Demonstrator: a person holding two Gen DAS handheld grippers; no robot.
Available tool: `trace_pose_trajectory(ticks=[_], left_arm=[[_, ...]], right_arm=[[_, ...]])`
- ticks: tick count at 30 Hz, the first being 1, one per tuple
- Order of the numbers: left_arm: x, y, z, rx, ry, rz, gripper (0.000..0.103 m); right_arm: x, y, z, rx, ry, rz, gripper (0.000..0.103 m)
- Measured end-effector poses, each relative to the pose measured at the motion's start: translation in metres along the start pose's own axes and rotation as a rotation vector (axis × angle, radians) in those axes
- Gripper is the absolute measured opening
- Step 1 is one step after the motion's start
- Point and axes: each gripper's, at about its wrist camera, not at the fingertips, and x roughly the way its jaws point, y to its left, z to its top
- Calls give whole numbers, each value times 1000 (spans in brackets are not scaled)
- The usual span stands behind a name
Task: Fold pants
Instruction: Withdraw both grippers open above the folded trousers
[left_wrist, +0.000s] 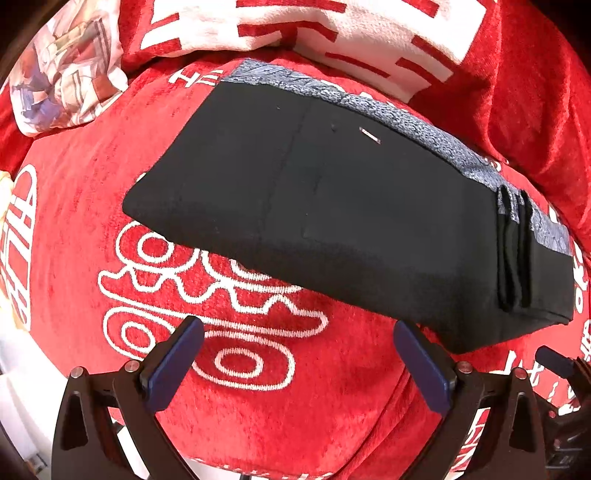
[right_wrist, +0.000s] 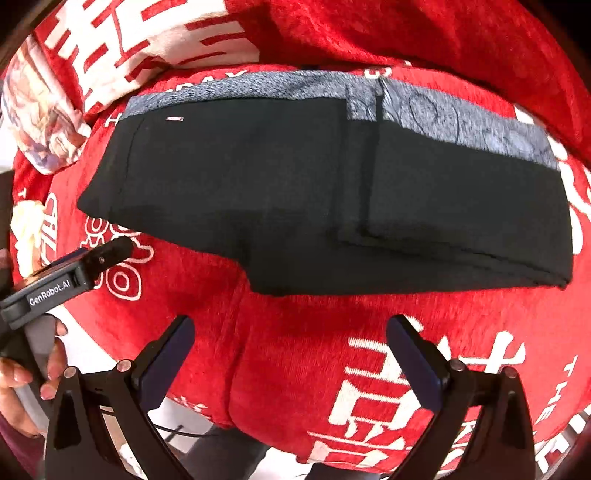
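Note:
The black pants (left_wrist: 332, 206) lie folded into a long flat bundle on the red blanket (left_wrist: 92, 206), with a grey inner lining strip (left_wrist: 424, 125) showing along the far edge. My left gripper (left_wrist: 295, 332) is open and empty, just short of the bundle's near edge. In the right wrist view the pants (right_wrist: 295, 184) lie across the middle, with stacked folded edges on the right. My right gripper (right_wrist: 291, 328) is open and empty, a little in front of the pants. The left gripper also shows at the left of the right wrist view (right_wrist: 110, 251).
The red blanket (right_wrist: 406, 387) has white characters and covers the whole surface. A pillow with a pale printed pattern (left_wrist: 62, 74) lies at the far left. A red and white cushion (left_wrist: 314, 26) lies behind the pants. The surface's near edge drops off below the grippers.

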Motion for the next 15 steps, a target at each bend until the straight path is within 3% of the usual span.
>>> trace_pose_trajectory(ticks=[15], left_arm=[[0, 19, 8, -29, -18, -50, 103]], right_arm=[[2, 11, 6, -27, -5, -18, 103]])
